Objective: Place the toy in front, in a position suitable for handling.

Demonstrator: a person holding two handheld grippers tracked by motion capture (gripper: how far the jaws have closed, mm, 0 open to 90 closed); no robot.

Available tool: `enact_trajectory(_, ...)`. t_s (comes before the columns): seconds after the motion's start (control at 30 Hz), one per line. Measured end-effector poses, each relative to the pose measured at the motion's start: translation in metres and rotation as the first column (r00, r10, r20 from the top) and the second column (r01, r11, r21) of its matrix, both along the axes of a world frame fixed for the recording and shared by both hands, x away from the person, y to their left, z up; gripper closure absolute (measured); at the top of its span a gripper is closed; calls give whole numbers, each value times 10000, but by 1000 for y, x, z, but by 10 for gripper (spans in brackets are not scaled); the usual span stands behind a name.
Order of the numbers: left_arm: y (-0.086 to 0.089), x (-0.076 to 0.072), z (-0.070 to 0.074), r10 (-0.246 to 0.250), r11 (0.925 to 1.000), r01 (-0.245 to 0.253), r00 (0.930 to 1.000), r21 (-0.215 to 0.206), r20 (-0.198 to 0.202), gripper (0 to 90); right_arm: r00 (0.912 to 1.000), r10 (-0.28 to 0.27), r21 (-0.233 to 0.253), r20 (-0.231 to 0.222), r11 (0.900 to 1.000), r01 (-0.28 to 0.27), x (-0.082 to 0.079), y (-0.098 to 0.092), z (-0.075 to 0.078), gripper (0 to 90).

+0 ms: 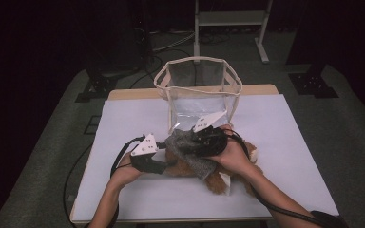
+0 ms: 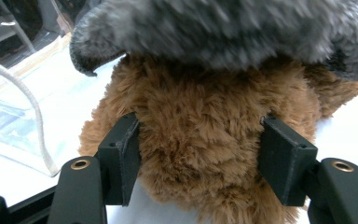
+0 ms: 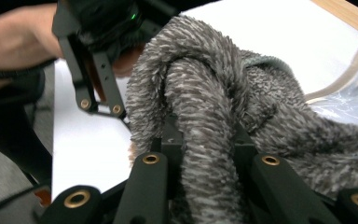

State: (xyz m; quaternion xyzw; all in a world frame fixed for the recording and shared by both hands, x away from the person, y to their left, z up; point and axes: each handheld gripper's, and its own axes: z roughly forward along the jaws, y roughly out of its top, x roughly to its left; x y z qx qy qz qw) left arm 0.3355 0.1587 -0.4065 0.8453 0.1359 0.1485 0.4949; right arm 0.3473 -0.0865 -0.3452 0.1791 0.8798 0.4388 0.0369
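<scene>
The left gripper (image 2: 200, 158) has its fingers (image 2: 121, 156) spread around the brown plush toy (image 2: 205, 126), one pad pressed into the fur on each side, so the toy's body sits clamped between them. In the high view this left gripper (image 1: 158, 162) lies low over the worktop (image 1: 285, 142), just beside the toy's left end.

The right gripper (image 3: 205, 158) has its fingers (image 3: 168, 140) closed on a thick fold of grey fuzzy cloth (image 3: 205, 107), which bulges up between the pads. The rest of the cloth spills to the right in that view. From above, the right gripper (image 1: 208, 138) hovers over the toy (image 1: 218, 178), and the cloth (image 1: 190, 152) drapes across the toy's top, touching it.

The toy lies on its side near the middle of the white worktop, toward the person's edge. Just behind it stands a clear plastic bag (image 1: 199, 90) with cream fabric trim and handles, upright and open at the top, its front wall near the right gripper.

No brand, label or writing can be read on the toy, the cloth or the bag.
</scene>
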Motion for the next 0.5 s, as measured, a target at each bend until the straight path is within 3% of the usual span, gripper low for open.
enact_trajectory(0.27, -2, 0, 2, 5, 10000, -5, 10000, -54, -16, 358, 9992, -387, -308, 77, 9988, 390, -4, -29, -6, 737)
enact_trajectory(0.5, -4, -2, 0, -206, 9997, 208, 9996, 88, -215, 357, 9999, 144, 20, 96, 9999, -144, -8, -13, -7, 736)
